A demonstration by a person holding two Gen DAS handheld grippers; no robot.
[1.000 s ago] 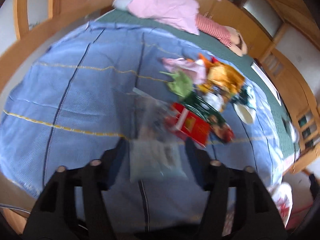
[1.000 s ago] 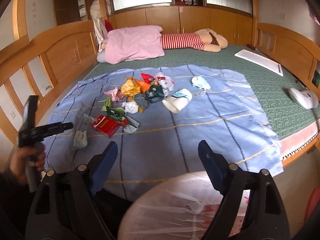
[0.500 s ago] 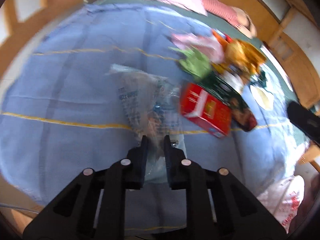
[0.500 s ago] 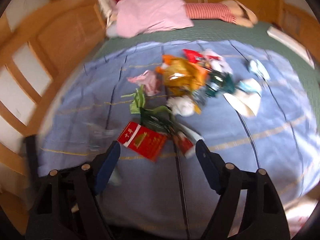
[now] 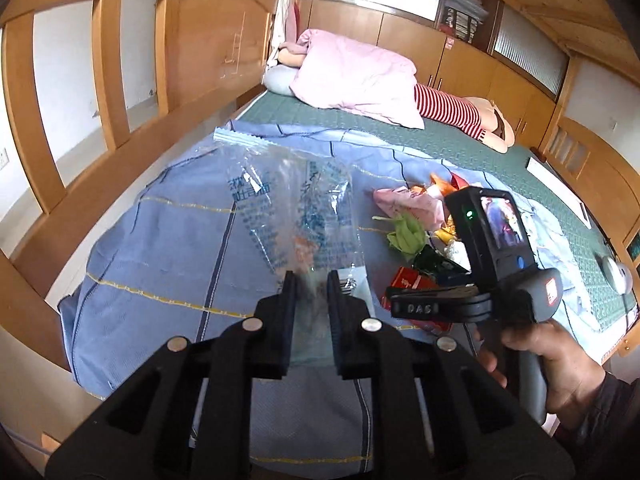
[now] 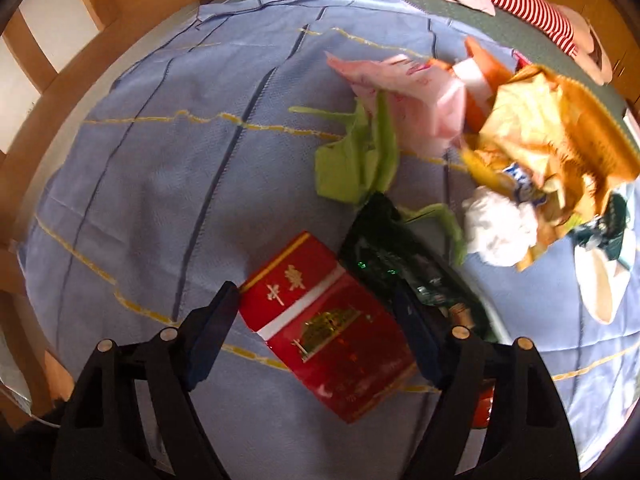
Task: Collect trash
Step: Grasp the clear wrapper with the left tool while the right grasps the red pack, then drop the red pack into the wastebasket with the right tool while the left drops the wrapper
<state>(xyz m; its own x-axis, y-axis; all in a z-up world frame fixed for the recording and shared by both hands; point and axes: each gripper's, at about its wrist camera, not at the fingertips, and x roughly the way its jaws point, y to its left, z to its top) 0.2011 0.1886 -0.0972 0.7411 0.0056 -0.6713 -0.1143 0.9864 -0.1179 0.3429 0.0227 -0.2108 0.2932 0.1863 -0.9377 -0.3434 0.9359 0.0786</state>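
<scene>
My left gripper (image 5: 312, 280) is shut on a clear printed plastic bag (image 5: 288, 200), which hangs lifted above the blue cloth (image 5: 168, 248). My right gripper (image 6: 316, 296) points steeply down, open, with its fingers on either side of a red box (image 6: 328, 340) that lies flat on the cloth; the pads are not pressing it. Past the box lies a heap of litter: a dark green packet (image 6: 392, 248), a green wrapper (image 6: 360, 160), a pink wrapper (image 6: 412, 96), a white crumpled tissue (image 6: 500, 228) and a yellow-orange bag (image 6: 552, 136). A hand (image 5: 560, 356) holds the right tool to the right of the left fingers.
The cloth covers a green mat (image 5: 460, 144) on a bed with wooden rails (image 5: 120, 168) along the left. A pink quilt (image 5: 352, 76) and a red-striped cushion (image 5: 448, 110) lie at the far end. A white paper cup (image 6: 600, 284) lies at the right.
My left gripper closed on the clear bag and lifted it off the cloth. My right gripper swung left and down from above a white bin bag to straddle the red box.
</scene>
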